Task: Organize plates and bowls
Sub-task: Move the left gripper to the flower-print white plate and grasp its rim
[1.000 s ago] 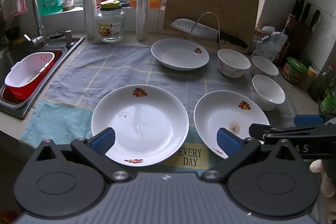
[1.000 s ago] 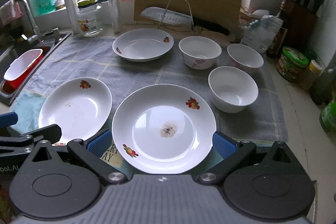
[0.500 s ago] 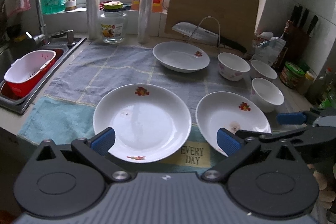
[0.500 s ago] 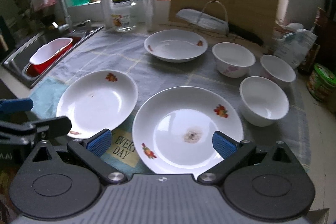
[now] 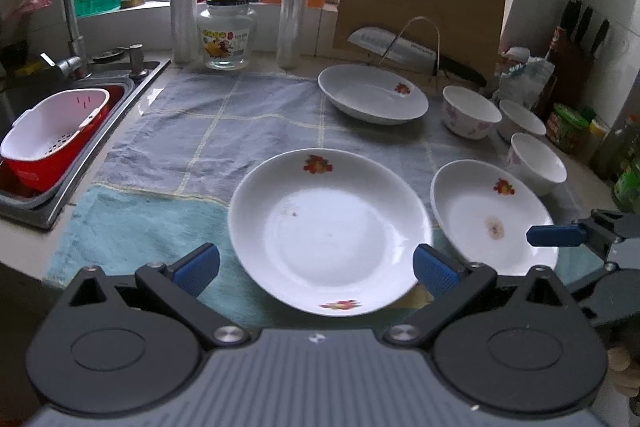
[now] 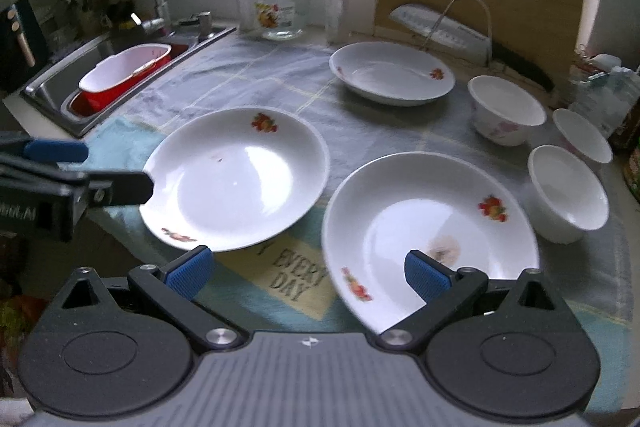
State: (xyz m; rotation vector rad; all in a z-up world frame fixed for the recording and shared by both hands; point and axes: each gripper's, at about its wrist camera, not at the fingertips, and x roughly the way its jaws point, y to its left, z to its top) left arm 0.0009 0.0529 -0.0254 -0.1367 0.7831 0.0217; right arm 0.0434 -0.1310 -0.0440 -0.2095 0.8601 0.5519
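Note:
Three white floral plates and three white bowls lie on a checked cloth. The near left plate [image 5: 328, 227] sits just ahead of my open left gripper [image 5: 316, 267], between its fingers. My right gripper [image 6: 307, 273] is open and empty; its right fingertip overlaps the near rim of the near right plate [image 6: 428, 231], which has a brown stain. Further back is the third plate [image 5: 372, 99]. The bowls [image 5: 470, 111], [image 5: 522, 121], [image 5: 536, 163] cluster at the right. In the left wrist view, a blue fingertip [image 5: 556, 235] of the right gripper pokes in beside the stained plate.
A sink [image 5: 100, 131] on the left holds a red-and-white colander [image 5: 52, 139] under a faucet [image 5: 68, 19]. At the back stand a jar [image 5: 226, 35], wrap rolls, a cutting board [image 5: 420, 11] and a cleaver on a wire rack [image 5: 392, 43]. Jars and a knife block crowd the right edge.
Both grippers have shifted left and stayed open. The left plate now sits centred between the left fingers. The right view has swung, so the stained plate lies by its right finger.

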